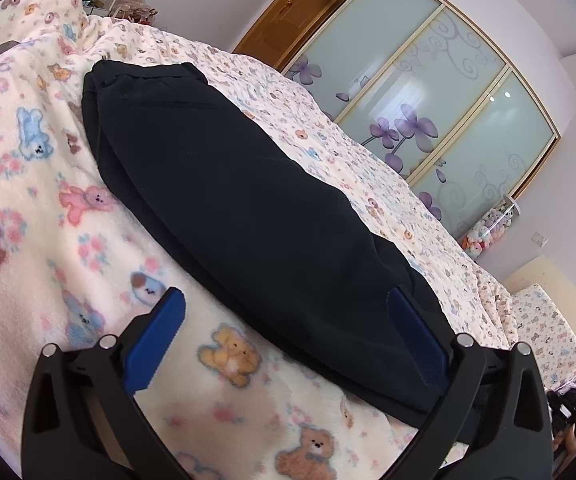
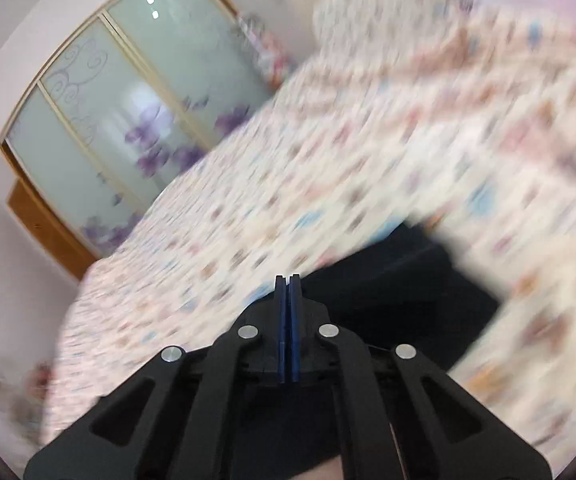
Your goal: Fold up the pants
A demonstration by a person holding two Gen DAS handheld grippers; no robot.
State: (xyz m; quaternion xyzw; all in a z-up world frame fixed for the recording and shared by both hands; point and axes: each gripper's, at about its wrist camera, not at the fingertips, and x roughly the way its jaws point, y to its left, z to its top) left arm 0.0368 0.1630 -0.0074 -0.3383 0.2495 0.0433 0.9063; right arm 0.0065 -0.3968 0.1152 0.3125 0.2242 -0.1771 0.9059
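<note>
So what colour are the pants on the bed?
Plain black pants, clearest in the left wrist view.

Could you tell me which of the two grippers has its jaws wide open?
The left gripper: its jaws stand far apart by the black pants, while the right gripper's are closed.

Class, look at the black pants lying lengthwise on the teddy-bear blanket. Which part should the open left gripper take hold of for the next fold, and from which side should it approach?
Probably the near end of the black pants, by the left gripper. Come in low from the blanket side, sliding one finger under the edge. The pants lie flat and long, running away toward the far end, so lifting this end lets it fold over.
</note>
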